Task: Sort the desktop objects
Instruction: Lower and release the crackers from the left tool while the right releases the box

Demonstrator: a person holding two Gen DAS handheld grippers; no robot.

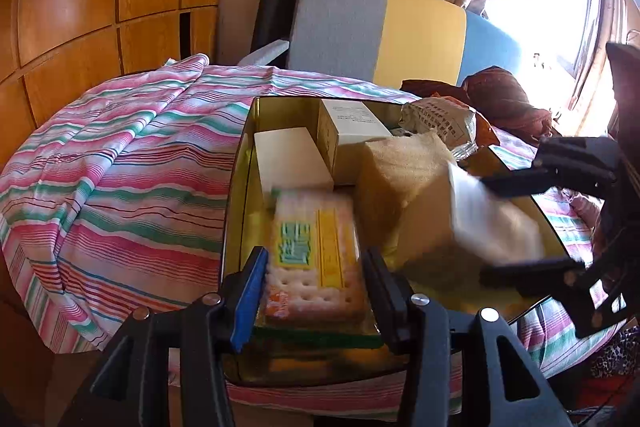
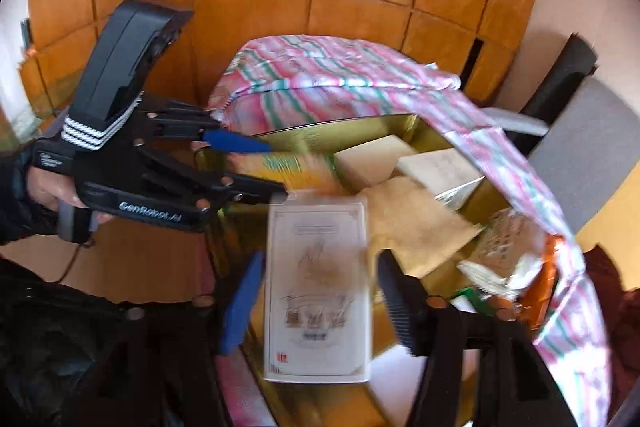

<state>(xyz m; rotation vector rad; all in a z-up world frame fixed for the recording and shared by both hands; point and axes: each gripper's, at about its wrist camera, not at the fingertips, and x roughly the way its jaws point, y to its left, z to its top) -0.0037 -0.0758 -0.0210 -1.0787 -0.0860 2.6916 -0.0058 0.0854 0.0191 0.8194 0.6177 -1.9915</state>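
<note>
Here we are loading a shallow gold-coloured metal tin (image 1: pixel 236 163) that sits on the pink, white and green striped cloth (image 1: pixel 120 163) covering the bench. Our left hand-held gripper (image 1: pixel 316 291) has its jaws closed on a clear-wrapped pack of square crackers with a yellow and green label (image 1: pixel 316 259), which lies low in the tin at six o'clock in the left wrist view. Our right hand-held gripper (image 2: pixel 320 307) carries a flat white printed carton (image 2: pixel 318 291); the carton sits between the fingers over the tin, but motion blur hides whether the pads are pressing on it, so we cannot tell if that grip is closed.

Two cream-coloured boxes (image 1: pixel 292 159) already stand in the tin at twelve o'clock, with a tan fibrous block (image 1: pixel 400 171) just beside them at one o'clock, and a crinkled printed wrapper (image 1: pixel 440 123) hangs over the far rim.

To do this step well, we should:
- lower the crackers flat onto the tin floor before loosening the left jaws, so the pack does not tip;
- keep the white carton level and steer it into the free floor at four o'clock, clear of the tan block;
- keep the two grippers apart, since they work near each other over one small tin;
- move slowly, because the blur suggests haste.
</note>
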